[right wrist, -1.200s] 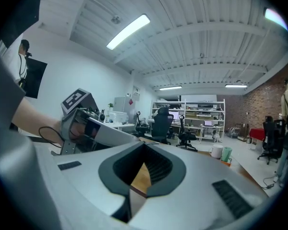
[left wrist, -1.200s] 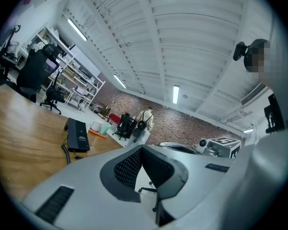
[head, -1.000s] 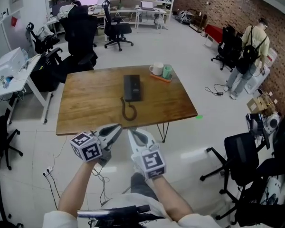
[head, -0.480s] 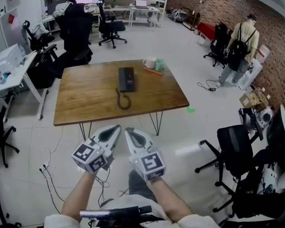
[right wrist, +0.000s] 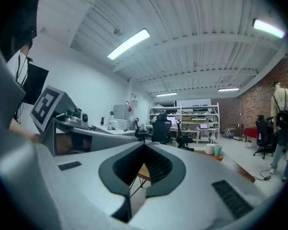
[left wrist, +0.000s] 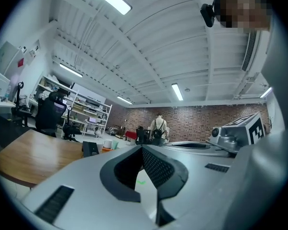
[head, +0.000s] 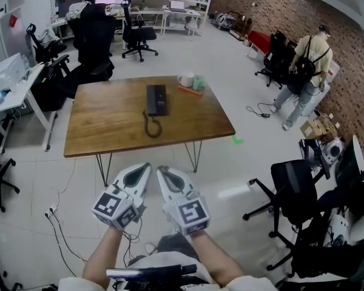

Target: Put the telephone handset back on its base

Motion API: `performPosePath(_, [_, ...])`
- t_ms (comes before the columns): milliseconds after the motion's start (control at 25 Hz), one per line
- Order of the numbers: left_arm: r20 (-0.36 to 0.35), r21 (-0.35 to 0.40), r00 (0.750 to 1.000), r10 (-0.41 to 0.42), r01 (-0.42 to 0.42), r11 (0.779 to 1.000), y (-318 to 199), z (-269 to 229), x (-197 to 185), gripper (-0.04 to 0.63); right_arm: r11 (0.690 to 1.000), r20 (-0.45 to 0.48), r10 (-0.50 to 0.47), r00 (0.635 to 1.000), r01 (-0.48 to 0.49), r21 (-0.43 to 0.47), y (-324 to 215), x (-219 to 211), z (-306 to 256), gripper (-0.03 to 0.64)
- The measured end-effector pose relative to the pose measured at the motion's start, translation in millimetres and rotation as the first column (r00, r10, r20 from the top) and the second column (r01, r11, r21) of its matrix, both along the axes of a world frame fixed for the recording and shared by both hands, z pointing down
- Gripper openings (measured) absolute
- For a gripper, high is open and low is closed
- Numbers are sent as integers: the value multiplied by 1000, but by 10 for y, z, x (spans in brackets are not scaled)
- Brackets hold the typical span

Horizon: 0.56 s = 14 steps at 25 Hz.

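while off table (head: pixel 139 144) edge, left gripper (head: pixel 145 168), right gripper (head: pixel 161 170)

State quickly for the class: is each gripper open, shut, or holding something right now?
Left gripper: shut, holding nothing.
Right gripper: shut, holding nothing.

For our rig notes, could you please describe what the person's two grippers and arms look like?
Both the left gripper and the right gripper are pale grey, tapering wedge shapes with black ribbed pads. Each carries a white cube printed with black square markers. The arms are bare below short white sleeves. No cables show on them.
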State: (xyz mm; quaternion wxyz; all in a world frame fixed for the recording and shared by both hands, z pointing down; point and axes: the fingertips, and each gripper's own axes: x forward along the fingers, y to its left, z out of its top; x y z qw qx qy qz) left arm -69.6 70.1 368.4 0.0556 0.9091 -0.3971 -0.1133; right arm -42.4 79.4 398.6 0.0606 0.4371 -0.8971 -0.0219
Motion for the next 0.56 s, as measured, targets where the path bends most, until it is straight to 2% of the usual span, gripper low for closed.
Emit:
performPosePath(360, [29, -5, 1000, -9, 9, 1000, 36, 50, 67, 0, 1000, 11, 4, 1000, -4, -4, 10, 42, 17, 3])
performPosePath(560, [40, 1, 999, -13, 13, 1000, 53, 22, 102, 0, 999, 87, 30, 996, -28, -33, 29, 50, -35, 3])
